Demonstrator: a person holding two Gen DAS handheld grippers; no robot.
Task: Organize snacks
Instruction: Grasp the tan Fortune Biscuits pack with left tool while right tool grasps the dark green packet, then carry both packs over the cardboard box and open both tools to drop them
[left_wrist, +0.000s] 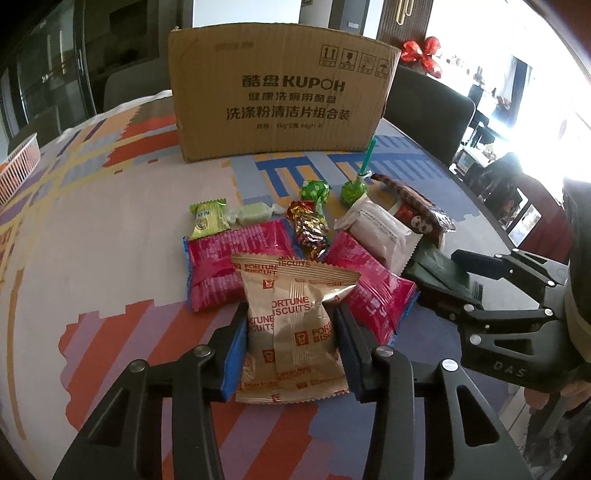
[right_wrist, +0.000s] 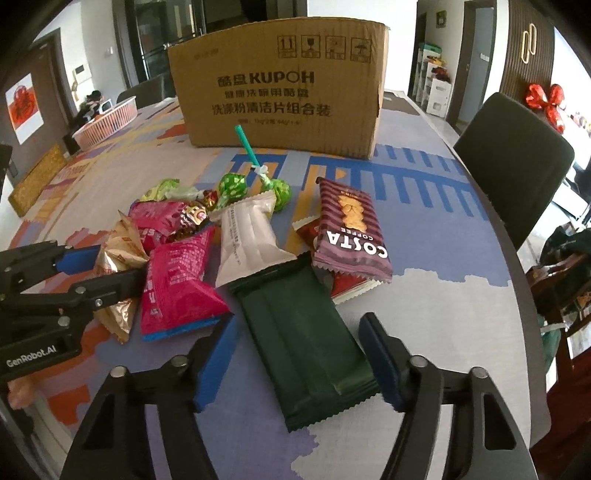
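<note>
The left tool (left_wrist: 291, 343) has its two blue-padded fingers pressed against the sides of a gold biscuit packet (left_wrist: 291, 332), which lies at the near edge of a heap of snacks on the counter (left_wrist: 110, 240). Behind that packet lie two pink packets (left_wrist: 218, 269), one to either side, with a small yellow-green sweet (left_wrist: 207, 221), a pale wrapped candy (left_wrist: 251, 214) and a shiny foil-wrapped sweet (left_wrist: 308, 229) further back. The right tool (right_wrist: 299, 365) is spread wide, its fingers standing on either side of a dark green packet (right_wrist: 306, 339) without touching it; the packet lies flat on the counter. Against the green packet's far end rests a white packet (right_wrist: 251, 243), and to the right a striped coffee-biscuit packet (right_wrist: 351, 232) lies on top of a red one (right_wrist: 347, 284). Two green lollipops (right_wrist: 232, 186) lie beyond the heap, one with a teal stick pointing up. A large cardboard box (right_wrist: 280, 85) stands upright at the back of the counter, well apart from the snacks, and a pink basket (right_wrist: 107, 122) sits far off to the left.
</note>
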